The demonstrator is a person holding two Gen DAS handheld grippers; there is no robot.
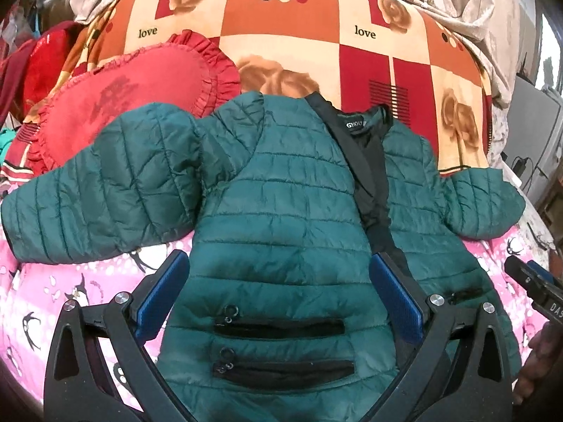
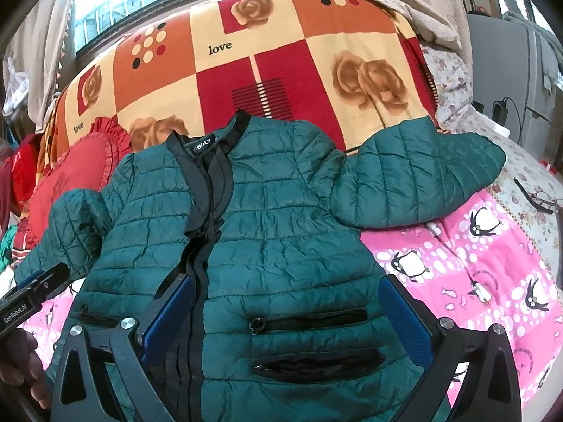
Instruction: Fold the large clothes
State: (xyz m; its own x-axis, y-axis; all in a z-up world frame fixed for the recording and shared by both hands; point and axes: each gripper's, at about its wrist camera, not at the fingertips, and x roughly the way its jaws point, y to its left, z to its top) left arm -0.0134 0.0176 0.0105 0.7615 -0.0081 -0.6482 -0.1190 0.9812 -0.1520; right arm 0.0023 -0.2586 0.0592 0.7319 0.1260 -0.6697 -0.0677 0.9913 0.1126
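A dark green quilted jacket (image 1: 281, 190) lies face up on the bed, front open along a black zipper band (image 1: 369, 176), sleeves spread to both sides. My left gripper (image 1: 278, 281) is open above its left front panel, near two black zip pockets (image 1: 281, 327). In the right wrist view the jacket (image 2: 281, 218) fills the middle. My right gripper (image 2: 286, 304) is open above the right front panel and its pockets (image 2: 309, 318). Each gripper shows at the edge of the other's view, the right one in the left wrist view (image 1: 535, 288) and the left one in the right wrist view (image 2: 35, 292).
A pink penguin sheet (image 2: 475, 263) covers the bed. An orange, red and cream rose blanket (image 1: 299, 35) lies behind the jacket. A red heart cushion (image 1: 133, 105) sits at the back left, under the left sleeve. Glasses (image 2: 535, 197) lie at the far right.
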